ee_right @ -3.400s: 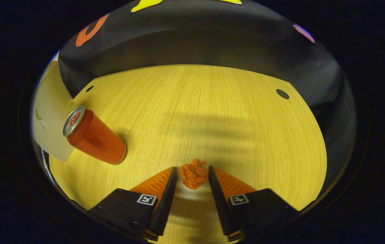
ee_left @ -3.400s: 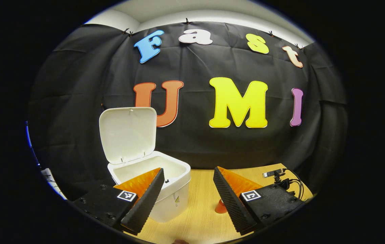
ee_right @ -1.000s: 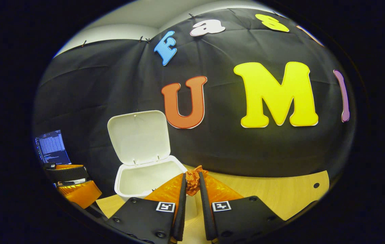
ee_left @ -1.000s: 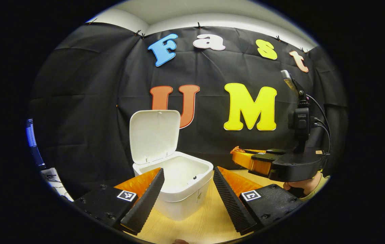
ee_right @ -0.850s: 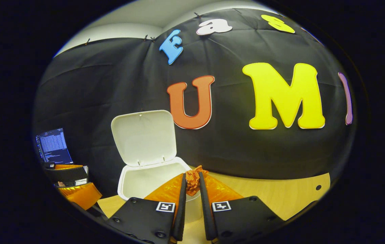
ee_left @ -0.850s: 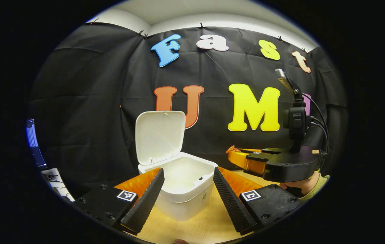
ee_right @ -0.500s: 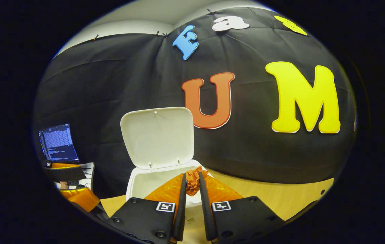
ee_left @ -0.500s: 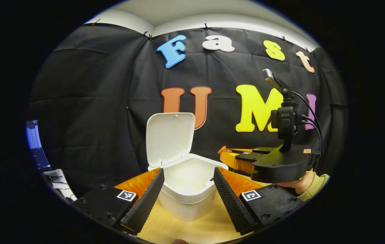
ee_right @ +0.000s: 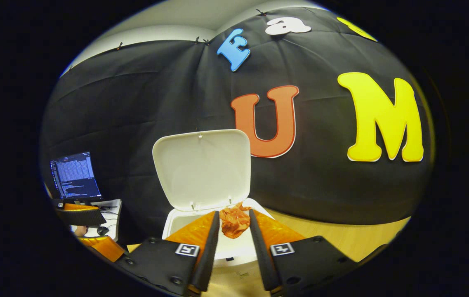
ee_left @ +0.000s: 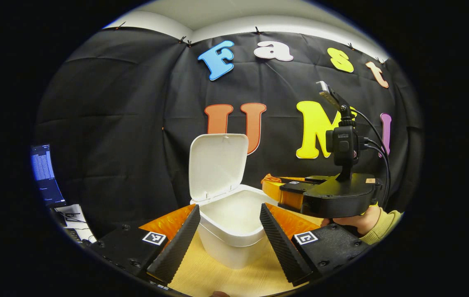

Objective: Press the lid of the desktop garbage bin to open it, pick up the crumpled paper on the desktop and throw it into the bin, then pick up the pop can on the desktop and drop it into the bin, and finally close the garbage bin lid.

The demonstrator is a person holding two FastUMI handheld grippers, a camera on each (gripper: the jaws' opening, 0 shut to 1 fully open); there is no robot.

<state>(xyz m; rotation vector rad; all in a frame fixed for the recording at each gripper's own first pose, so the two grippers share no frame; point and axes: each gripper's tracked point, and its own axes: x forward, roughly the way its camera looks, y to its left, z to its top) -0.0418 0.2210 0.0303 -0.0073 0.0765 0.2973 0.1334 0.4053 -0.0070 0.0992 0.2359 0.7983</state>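
Note:
The white bin [ee_left: 234, 241] stands on the wooden desk with its lid [ee_left: 218, 165] upright and open. My left gripper [ee_left: 229, 207] is open and empty, its fingers framing the bin's near rim. My right gripper [ee_right: 234, 220] hangs over the bin's opening [ee_right: 234, 247] with its jaws parted; the crumpled orange paper [ee_right: 234, 222] sits loosely between the fingertips, right in front of the lid [ee_right: 201, 169]. In the left gripper view that right gripper [ee_left: 266, 182] reaches in from the right above the bin's far rim, a scrap of paper [ee_left: 268, 178] at its tip.
A hand and sleeve [ee_left: 360, 220] hold the right gripper at the right. The left gripper [ee_right: 88, 229] shows at the lower left of the right gripper view, below a laptop screen [ee_right: 73, 175]. Bare desk [ee_right: 341, 243] runs to the bin's right.
The right gripper carried the paper from the desk up over the open bin, and its jaws have just widened around it. The left gripper view has swung left, bringing the bin between its fingers.

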